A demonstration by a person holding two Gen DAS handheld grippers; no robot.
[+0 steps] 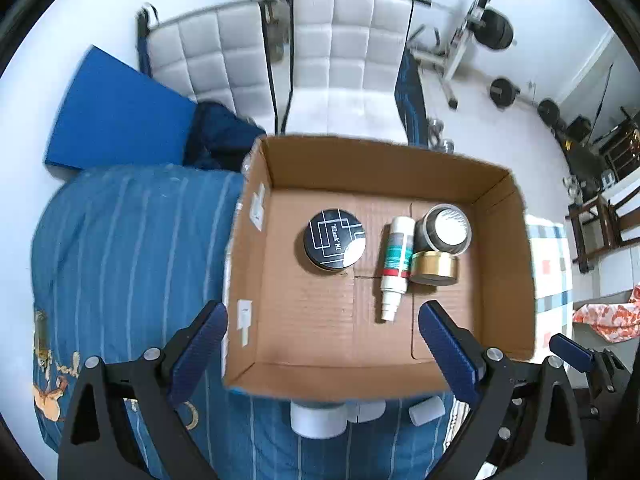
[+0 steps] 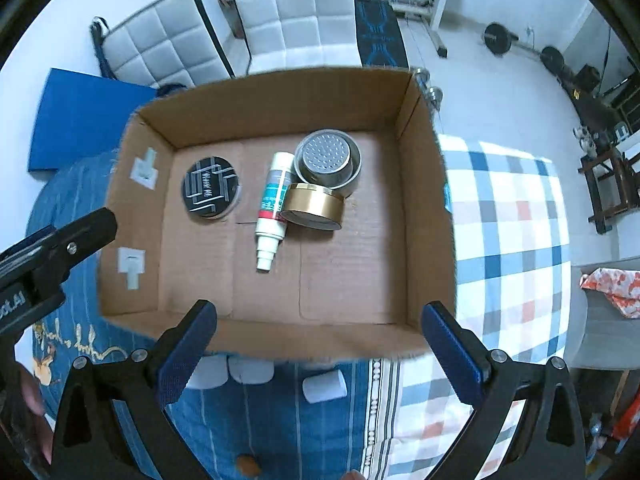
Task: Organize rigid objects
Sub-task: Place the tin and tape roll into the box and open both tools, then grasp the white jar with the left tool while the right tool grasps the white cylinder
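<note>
Both tools, left (image 1: 323,344) and right (image 2: 320,340), gape wide over the cardboard box (image 1: 504,280), seemingly empty-handed.

A bed with a blue striped cover (image 1: 132,240) fills the lower frame, bearing a cardboard box (image 1: 248,264) and small white containers (image 1: 318,418) below it.

Black round tin (image 1: 334,239), lid print: white line pattern with short lettering, reads roughly "Hank MC", uncertain; left gripper (image 2: 60,248) body: white letters ending ".AI"; white tube (image 1: 395,262) label: too small to read
</note>
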